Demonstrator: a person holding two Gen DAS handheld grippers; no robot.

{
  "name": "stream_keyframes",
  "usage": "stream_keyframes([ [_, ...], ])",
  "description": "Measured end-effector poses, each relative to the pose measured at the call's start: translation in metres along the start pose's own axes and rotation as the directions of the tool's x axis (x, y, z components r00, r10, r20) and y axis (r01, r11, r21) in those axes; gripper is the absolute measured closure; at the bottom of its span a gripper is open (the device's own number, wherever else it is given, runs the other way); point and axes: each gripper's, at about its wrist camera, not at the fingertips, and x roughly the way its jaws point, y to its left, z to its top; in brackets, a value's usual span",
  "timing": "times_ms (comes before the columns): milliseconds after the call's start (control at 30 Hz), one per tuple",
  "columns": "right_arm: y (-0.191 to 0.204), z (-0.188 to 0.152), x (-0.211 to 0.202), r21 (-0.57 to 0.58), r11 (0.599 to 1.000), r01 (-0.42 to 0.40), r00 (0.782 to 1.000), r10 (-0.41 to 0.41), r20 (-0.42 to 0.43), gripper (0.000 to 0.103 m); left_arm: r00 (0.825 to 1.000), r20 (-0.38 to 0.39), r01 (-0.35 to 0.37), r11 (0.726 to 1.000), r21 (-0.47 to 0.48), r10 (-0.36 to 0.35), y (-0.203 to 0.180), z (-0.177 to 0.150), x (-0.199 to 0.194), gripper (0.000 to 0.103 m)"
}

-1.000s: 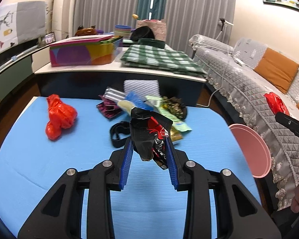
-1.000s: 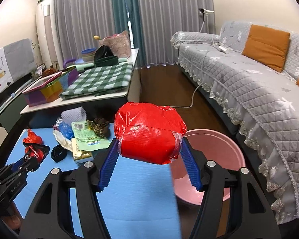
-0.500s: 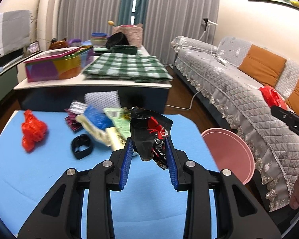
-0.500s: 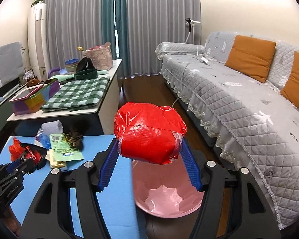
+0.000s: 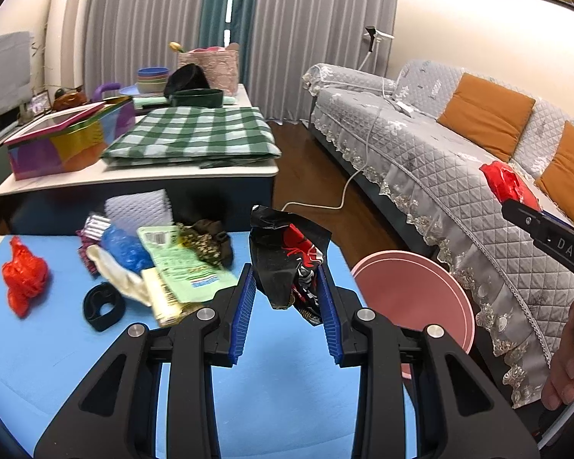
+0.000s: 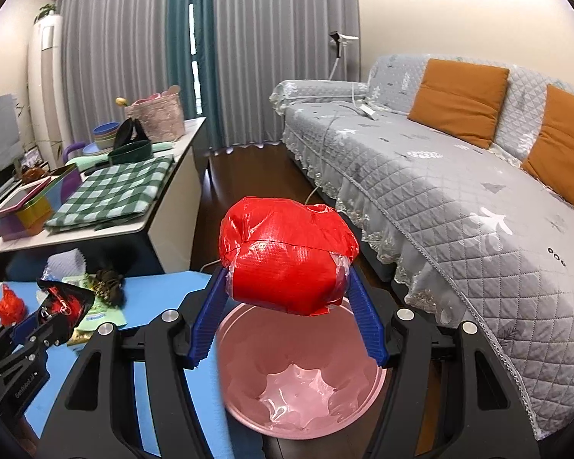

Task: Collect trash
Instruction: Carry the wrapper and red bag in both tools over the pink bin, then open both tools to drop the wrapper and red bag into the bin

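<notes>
Above pink bin (image 6: 302,382), red bundle (image 6: 287,256) lies crosswise.

A wrapped ball (image 6: 289,258) is sitting between the right fingers (image 6: 210,315), a bin (image 6: 300,376) lying below it; a sofa (image 6: 459,206) is lying right.

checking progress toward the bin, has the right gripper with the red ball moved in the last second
Yes. The right gripper has carried the red ball off the blue table and over the pink bin, which now lies directly below it.

The pink bin (image 5: 413,298) is partly hidden behind the left hand-held gripper (image 5: 287,298).
</notes>
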Motion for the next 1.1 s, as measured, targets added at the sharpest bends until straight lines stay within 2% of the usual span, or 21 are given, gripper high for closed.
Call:
stream_keyframes([
  [567,-0.024,0.004,0.027,0.043,0.996,0.077,0.997,-0.075,-0.031,0.041,0.994,-0.034,0.110,0.990,0.086,-0.107,-0.063,0.007,0.053,0.070],
  [1100,-0.051,-0.001,0.042,0.077,0.992,0.095,0.993,-0.089,-0.081,0.040,0.987,-0.081,0.151,0.979,0.135,-0.141,-0.108,0.006,0.083,0.070],
])
